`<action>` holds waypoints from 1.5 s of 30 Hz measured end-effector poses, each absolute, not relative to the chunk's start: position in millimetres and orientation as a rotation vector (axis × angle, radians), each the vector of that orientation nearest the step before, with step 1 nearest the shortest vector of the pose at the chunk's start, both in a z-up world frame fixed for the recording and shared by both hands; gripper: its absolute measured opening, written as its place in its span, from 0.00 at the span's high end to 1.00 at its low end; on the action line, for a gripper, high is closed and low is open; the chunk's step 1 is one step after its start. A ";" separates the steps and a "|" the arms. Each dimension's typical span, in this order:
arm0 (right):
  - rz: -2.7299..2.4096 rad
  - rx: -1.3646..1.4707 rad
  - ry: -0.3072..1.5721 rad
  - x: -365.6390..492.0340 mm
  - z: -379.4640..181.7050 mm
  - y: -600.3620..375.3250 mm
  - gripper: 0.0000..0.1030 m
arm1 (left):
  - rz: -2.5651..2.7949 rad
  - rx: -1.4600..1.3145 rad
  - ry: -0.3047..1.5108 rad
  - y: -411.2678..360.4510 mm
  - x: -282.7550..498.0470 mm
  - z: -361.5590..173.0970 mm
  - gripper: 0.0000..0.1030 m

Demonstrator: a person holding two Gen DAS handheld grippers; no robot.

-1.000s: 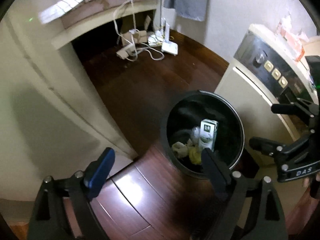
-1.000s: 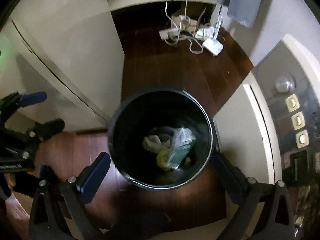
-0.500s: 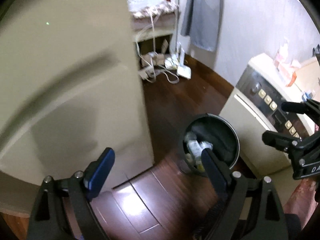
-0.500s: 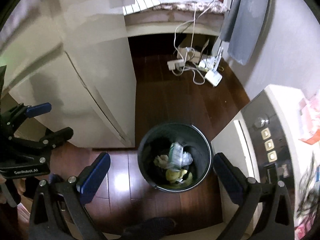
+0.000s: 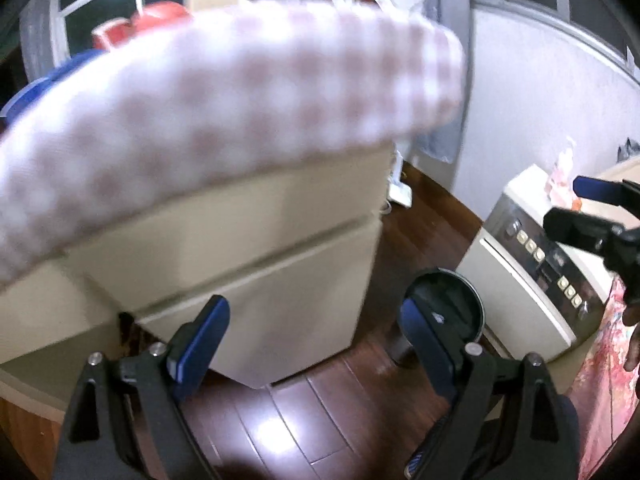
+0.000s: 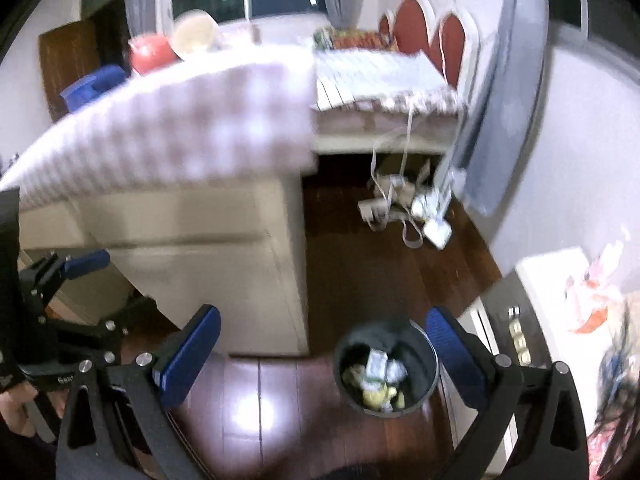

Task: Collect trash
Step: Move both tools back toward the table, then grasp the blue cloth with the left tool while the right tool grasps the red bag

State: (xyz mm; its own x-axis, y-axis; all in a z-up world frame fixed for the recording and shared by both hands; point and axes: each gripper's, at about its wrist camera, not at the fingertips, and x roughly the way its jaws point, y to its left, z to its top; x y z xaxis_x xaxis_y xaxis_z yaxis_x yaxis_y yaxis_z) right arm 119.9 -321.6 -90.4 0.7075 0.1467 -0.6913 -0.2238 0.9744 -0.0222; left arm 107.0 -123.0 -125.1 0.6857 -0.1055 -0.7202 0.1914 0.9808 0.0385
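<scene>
Both the left tongs (image 5: 314,344) and the right tongs (image 6: 322,354) hang apart and empty above the floor, while the trash (image 6: 378,376) already lies in the black bin (image 6: 428,384) beside the cabinet, so this round looks done.

The dark wood floor (image 6: 256,400) lies bare at six o'clock. The black trash bin (image 6: 386,368) stands at five o'clock, its mouth uncovered, hemmed between the cream cabinet (image 6: 224,264) at nine o'clock and the appliance (image 6: 516,332) at three. At one o'clock, tangled cables (image 6: 400,208) clutter the floor under the shelf.
</scene>
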 end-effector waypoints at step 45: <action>0.434 -0.180 0.586 282.5 39.5 -95.2 0.40 | 0.068 -0.097 0.625 96.1 219.2 16.5 0.31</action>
State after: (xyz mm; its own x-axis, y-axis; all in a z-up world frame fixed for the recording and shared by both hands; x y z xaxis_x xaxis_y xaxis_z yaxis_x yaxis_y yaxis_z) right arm 282.5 -95.2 39.5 0.7464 0.3437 -0.5698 -0.4443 0.8949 -0.0422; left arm 219.2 96.1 16.5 0.8088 0.0344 -0.5871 -0.0932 0.9932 -0.0703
